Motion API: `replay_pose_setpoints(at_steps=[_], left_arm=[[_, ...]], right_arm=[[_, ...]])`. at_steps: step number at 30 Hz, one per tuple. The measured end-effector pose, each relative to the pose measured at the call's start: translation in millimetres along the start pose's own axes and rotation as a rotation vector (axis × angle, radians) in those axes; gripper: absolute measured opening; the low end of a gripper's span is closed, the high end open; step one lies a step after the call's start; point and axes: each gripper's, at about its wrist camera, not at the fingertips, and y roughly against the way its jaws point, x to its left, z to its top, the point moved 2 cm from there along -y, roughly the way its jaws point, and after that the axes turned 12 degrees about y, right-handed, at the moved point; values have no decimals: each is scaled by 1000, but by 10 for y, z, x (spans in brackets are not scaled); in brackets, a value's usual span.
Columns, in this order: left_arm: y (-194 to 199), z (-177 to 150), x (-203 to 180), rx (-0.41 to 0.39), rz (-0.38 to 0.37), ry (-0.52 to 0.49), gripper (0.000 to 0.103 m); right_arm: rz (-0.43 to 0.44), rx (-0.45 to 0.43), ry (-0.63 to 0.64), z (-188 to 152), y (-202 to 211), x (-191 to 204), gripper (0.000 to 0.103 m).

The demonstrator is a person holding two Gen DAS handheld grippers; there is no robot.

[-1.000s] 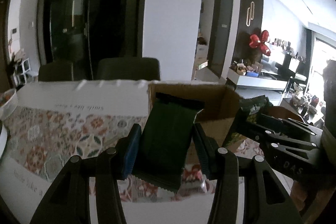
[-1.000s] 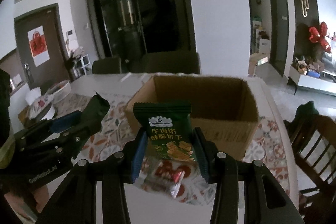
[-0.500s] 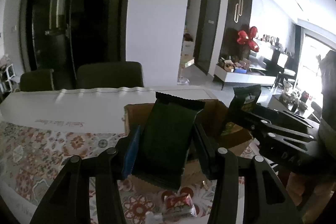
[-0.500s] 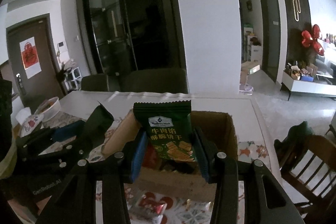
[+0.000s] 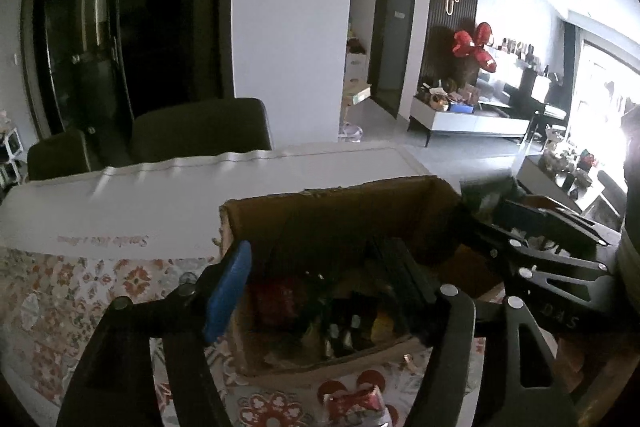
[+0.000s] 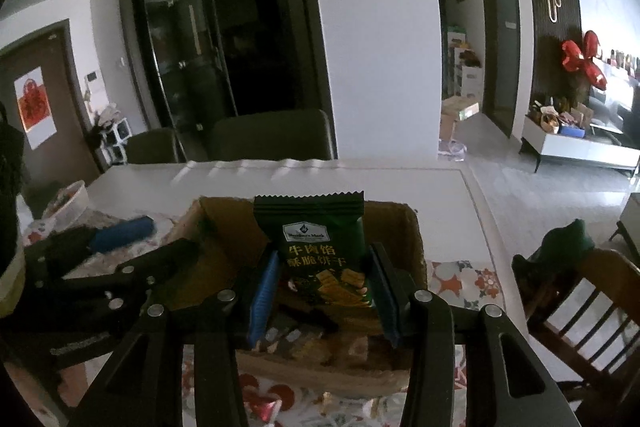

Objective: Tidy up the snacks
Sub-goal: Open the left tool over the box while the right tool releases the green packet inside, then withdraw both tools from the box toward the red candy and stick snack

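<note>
Since half a second ago our left gripper [image 5: 320, 291] has let go of its dark green packet: its fingers now stand spread with nothing between them, poised over the open cardboard box [image 5: 340, 211], and the packet can no longer be told apart from the dim heap of snacks [image 5: 332, 311] lying inside the box. Both grippers have also come closer to the box, so that we now look down into it. Our right gripper [image 6: 320, 291] pinches a green cracker packet [image 6: 320, 247] upright between its blue pads [image 6: 262, 291], the packet's serrated top edge level with the box's far wall and its lower half above the box's interior. Inside the box, below that packet, we see several small wrapped pieces [image 6: 296, 337], too dark to name. In front of the box, on the flowered tablecloth [image 5: 80, 291], lies a red wrapped sweet [image 5: 352, 401]; another red wrapper [image 6: 266, 409] shows at the box's near side in the right wrist view. Behind the box stand two dark chairs [image 6: 272, 135], and to the right of the box a wooden chair [image 6: 580, 307].
</note>
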Motion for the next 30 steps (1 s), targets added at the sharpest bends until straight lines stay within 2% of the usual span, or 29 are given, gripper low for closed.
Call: replay_pose_setpoints(at_steps=[1, 3, 13, 23, 26, 30], left_arm=[[17, -8, 16, -7, 8, 1, 71], [53, -26, 60, -21, 19, 3, 74], [453, -222, 141, -71, 2, -36, 74], [899, -403, 185, -126, -34, -74, 74], [961, -499, 212, -126, -39, -97, 74], [973, -708, 223, -93, -67, -182, 74]], right_arm=[[-9, 3, 2, -15, -10, -6, 61], [-34, -5, -5, -25, 7, -8, 68], [-128, -61, 18, -129, 398, 158, 68], [-132, -88, -17, -353, 753, 383, 68], [-151, -82, -30, -445, 810, 463, 68], [-157, -70, -57, -584, 866, 537, 68]])
